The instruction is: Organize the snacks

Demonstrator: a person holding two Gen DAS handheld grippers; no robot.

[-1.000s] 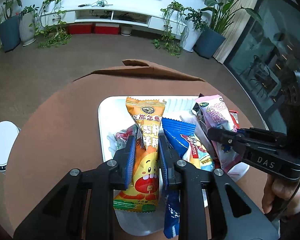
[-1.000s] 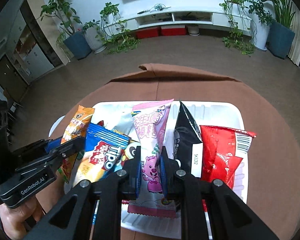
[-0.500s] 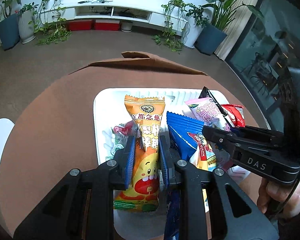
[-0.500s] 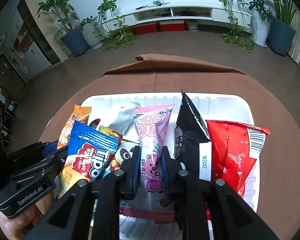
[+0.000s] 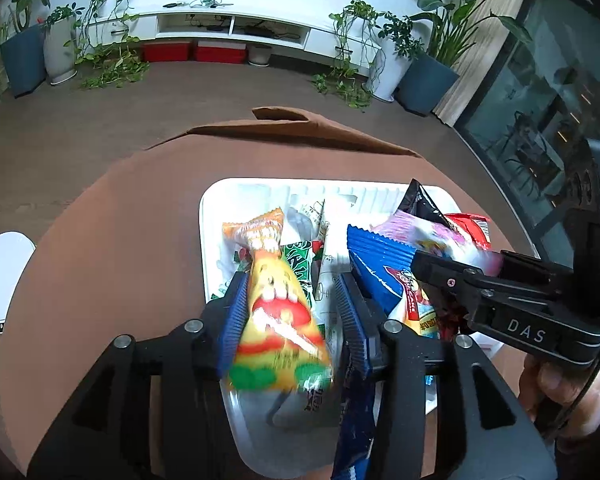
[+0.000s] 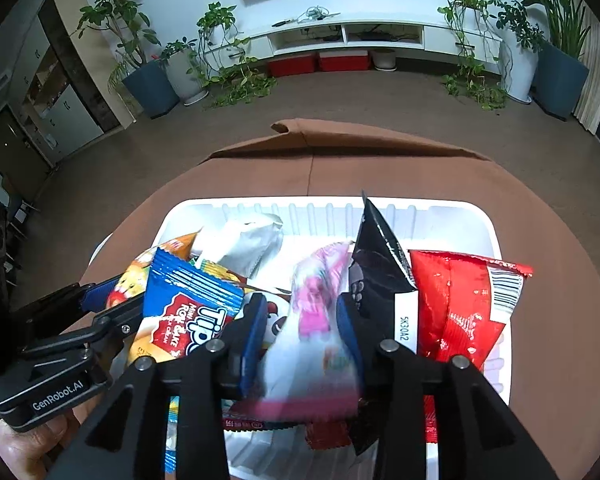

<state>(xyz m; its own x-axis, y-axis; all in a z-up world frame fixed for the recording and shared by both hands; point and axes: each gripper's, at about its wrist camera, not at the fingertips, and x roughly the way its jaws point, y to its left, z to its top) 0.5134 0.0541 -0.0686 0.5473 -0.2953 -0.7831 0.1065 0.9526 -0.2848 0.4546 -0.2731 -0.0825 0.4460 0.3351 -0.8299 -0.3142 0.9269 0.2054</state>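
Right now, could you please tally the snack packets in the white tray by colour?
Orange packet: 1
Blue packet: 1
Silver packet: 1
Pink packet: 1
Black packet: 1
Red packet: 1
Total: 6 clearly visible; smaller ones underneath are hidden.

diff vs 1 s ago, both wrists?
Both claws have just been opening. The left claw has let go of the orange pack, which is blurred and dropping between its jaws. The right claw has released the pink pack, also blurred and slipping down. The tray and the blue, black and red packs stayed put.
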